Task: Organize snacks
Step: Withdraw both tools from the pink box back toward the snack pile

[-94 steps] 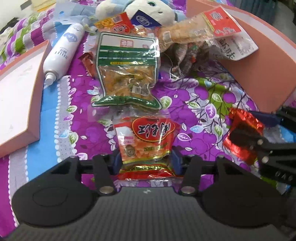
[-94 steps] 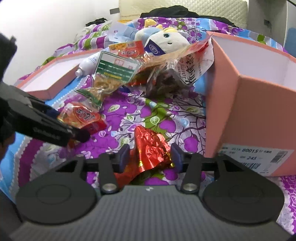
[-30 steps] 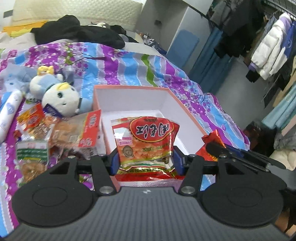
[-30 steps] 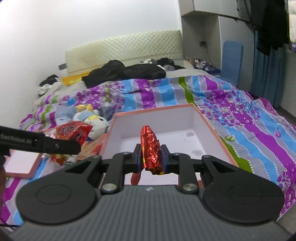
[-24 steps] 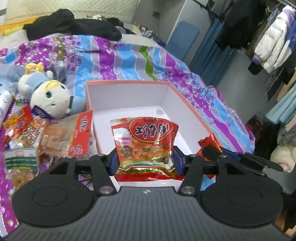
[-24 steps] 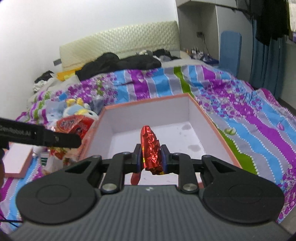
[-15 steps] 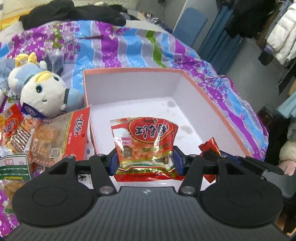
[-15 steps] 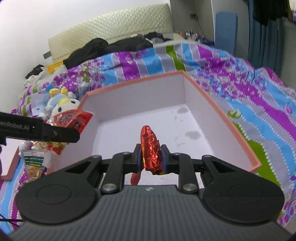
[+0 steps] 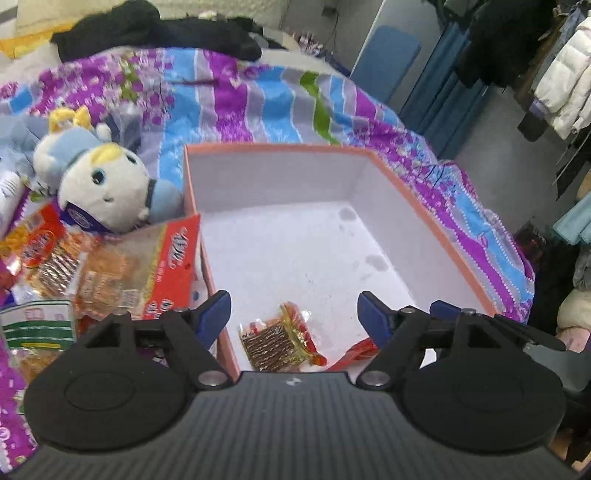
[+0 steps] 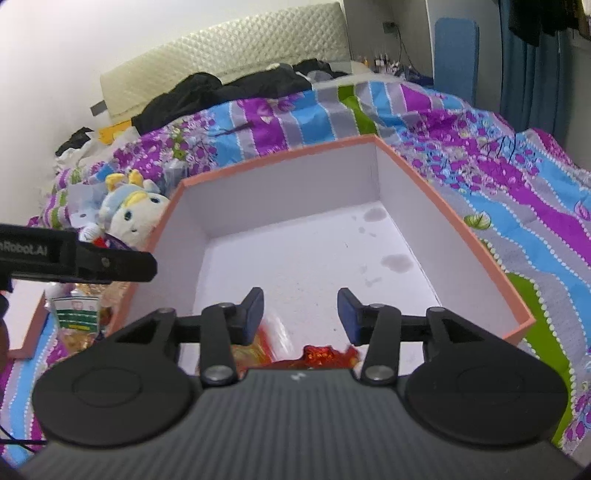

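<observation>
The pink box (image 9: 280,148) with a white inside lies open on the bed; it also shows in the right wrist view (image 10: 436,192). My left gripper (image 9: 294,317) is open and empty above the box's near end. Below it a small snack packet (image 9: 277,343) lies on the box floor, with a red foil edge (image 9: 354,354) beside it. My right gripper (image 10: 300,314) is open and empty over the same end. The red foil snack (image 10: 325,356) and an orange packet (image 10: 269,339) lie under it in the box.
More snack bags (image 9: 122,273) lie piled left of the box, beside a plush toy (image 9: 99,184). The box lid (image 10: 27,332) lies at far left. The striped purple bedspread (image 10: 480,155) surrounds the box; black clothes (image 9: 147,33) lie at the back.
Both grippers have opened over the box. The orange-red packet has left my left gripper and the red foil snack has left my right gripper; both now lie on the box floor.
</observation>
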### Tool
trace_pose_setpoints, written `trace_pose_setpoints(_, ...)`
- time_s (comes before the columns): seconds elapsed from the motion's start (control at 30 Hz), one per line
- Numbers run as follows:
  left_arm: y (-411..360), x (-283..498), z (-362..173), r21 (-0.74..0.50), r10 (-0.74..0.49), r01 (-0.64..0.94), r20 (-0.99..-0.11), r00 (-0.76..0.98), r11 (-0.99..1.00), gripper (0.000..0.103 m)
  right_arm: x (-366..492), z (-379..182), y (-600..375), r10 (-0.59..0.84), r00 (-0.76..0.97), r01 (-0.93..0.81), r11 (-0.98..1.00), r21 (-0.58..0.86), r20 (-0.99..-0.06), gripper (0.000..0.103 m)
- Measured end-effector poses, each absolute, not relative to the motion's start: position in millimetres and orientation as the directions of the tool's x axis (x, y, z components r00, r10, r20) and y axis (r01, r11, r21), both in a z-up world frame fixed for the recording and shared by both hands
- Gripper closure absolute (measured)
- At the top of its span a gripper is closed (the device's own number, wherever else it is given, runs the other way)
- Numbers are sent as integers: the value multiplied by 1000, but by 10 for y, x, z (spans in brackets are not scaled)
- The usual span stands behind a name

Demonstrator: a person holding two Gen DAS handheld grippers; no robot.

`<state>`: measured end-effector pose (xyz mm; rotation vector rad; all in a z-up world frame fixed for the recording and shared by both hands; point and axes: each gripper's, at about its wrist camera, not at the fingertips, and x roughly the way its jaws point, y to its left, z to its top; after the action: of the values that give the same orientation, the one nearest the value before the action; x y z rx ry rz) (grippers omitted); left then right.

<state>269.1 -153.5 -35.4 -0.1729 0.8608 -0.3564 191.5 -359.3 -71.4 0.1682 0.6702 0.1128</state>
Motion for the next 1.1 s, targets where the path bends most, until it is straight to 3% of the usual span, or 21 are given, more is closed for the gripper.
trace_pose_setpoints(0.8,-657,704,552,-146,-231,180,-574,786,973,24,444,105,-3008,261,868,-178,957,228,-421,56)
trace_pose_setpoints(1.1,-284,73,419,-171,-176,93,-570,802,981,24,40,-141,-2658,319,827,-230,944,238,-464,56)
